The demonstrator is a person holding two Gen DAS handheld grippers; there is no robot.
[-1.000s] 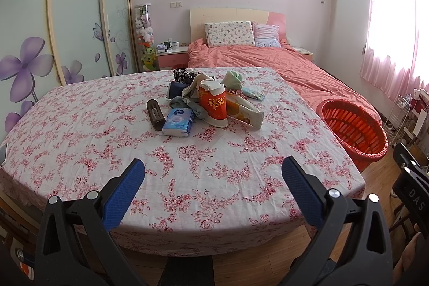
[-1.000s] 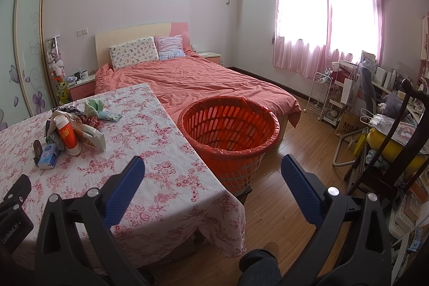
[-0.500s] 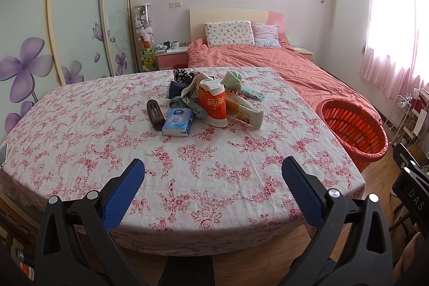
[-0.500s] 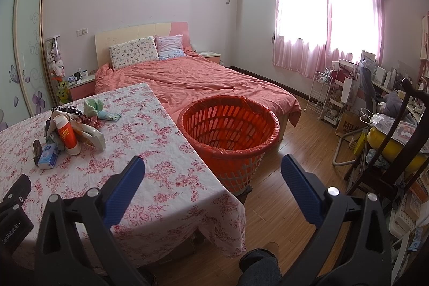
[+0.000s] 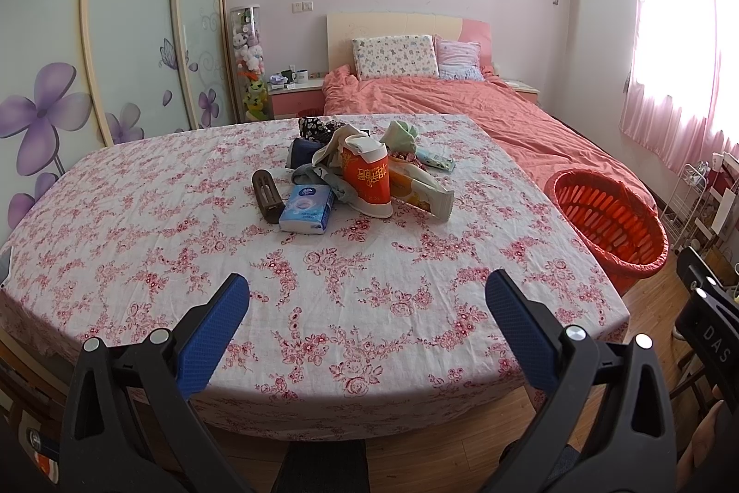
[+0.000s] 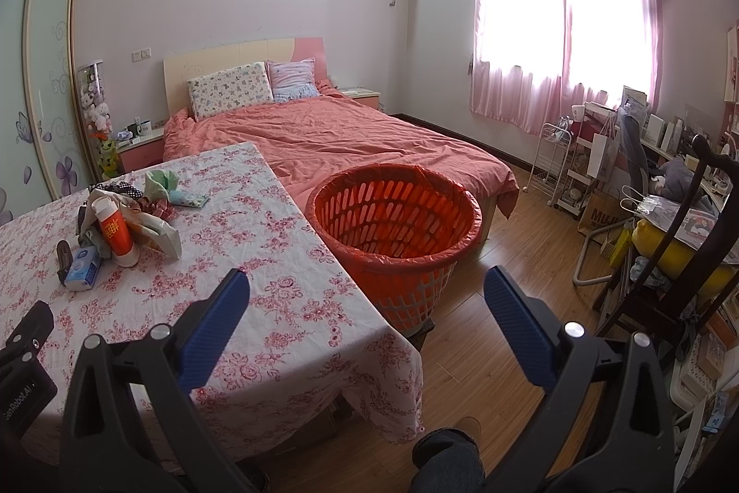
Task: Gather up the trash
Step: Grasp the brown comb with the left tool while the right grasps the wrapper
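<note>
Beside the table, basket fully shown only rightward; both tools wide.

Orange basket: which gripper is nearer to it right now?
Right. The right gripper faces the orange basket just ahead; the left gripper is over the table's near edge, basket off to its right.

"DAS" on black part, possibly "MUJI" on bag
</note>
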